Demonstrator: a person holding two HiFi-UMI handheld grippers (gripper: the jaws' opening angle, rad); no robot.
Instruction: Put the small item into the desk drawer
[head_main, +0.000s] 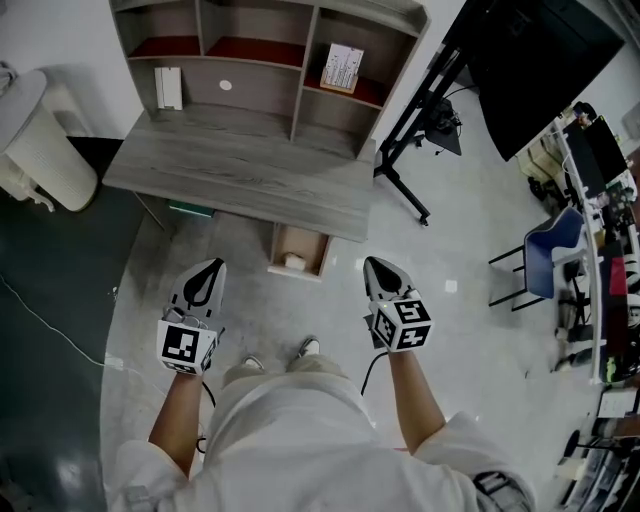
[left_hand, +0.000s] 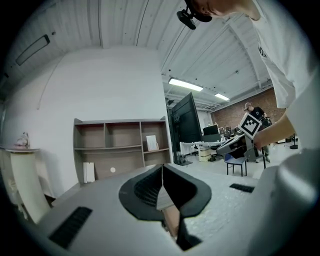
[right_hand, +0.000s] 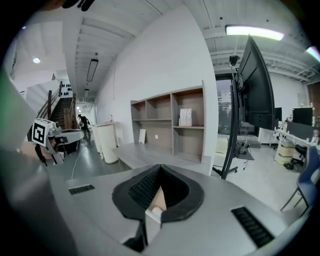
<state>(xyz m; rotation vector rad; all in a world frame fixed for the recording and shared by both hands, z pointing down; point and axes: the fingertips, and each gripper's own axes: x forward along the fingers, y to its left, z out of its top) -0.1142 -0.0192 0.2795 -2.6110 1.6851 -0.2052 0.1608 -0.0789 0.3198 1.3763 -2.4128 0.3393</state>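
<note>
Small white item (head_main: 294, 261) already in the open desk drawer (head_main: 301, 241), ahead of and between both fingertips. Left gripper (head_main: 206, 272) and right gripper (head_main: 379, 268) clenched, empty. Left to do, probably: shutting the drawer.

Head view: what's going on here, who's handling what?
A person stands in front of the desk with tongs in each hand. The left tongs and right tongs are both shut with nothing in them, held short of the desk's front edge. The drawer under the desk is pulled open, and a small white item lies inside. The item seems to be placed; the drawer is not yet shut.
</note>
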